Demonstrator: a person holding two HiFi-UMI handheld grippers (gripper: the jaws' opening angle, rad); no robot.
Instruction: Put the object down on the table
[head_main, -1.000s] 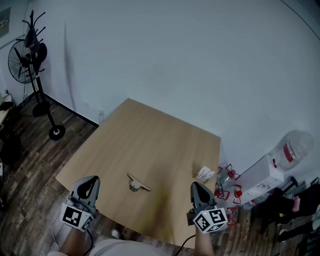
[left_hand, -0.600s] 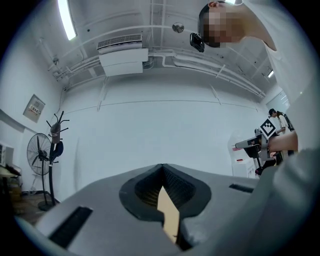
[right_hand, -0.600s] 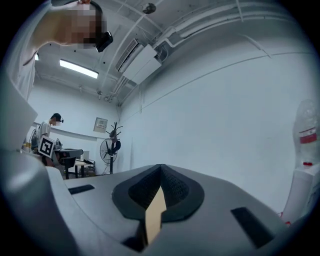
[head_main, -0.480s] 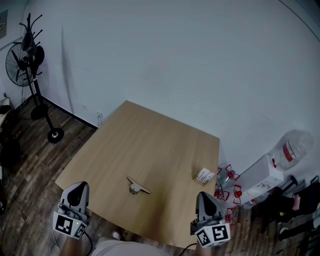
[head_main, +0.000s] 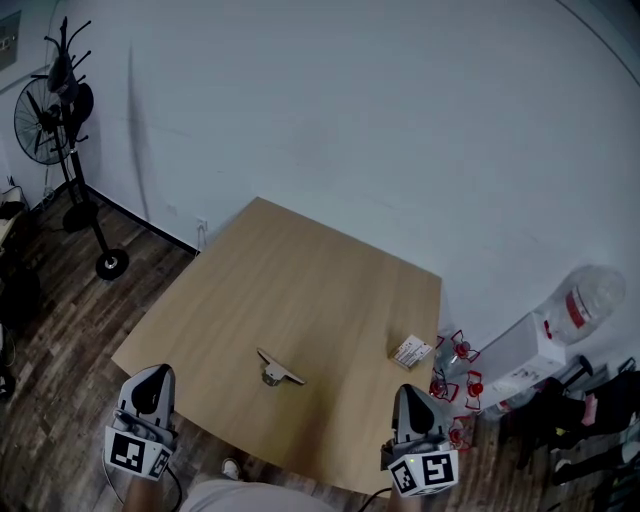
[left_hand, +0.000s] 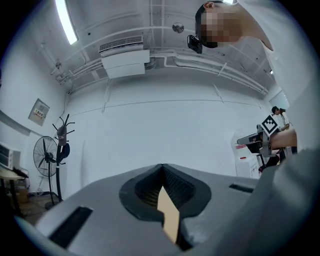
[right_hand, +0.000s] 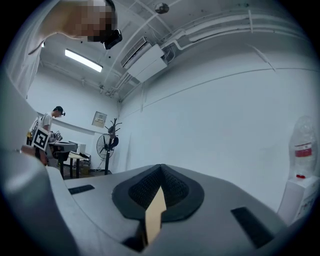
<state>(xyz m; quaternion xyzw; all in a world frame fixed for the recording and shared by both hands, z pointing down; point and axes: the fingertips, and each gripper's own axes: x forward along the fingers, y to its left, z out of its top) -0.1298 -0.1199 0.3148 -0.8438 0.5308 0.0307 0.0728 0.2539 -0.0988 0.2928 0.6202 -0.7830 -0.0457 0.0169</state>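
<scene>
The small flat object (head_main: 276, 369) lay on the table (head_main: 300, 280), so the set-down looked done. The left gripper (head_main: 152, 378) and right gripper (head_main: 408, 395) hung at the near edge, jaws together, holding nothing. No further move seemed needed.

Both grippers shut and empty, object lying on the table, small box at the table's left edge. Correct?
No: the small box sits at the table's right edge, not the left, per the head view. Otherwise right: left gripper and right gripper shut and empty, object lying on the table.
</scene>
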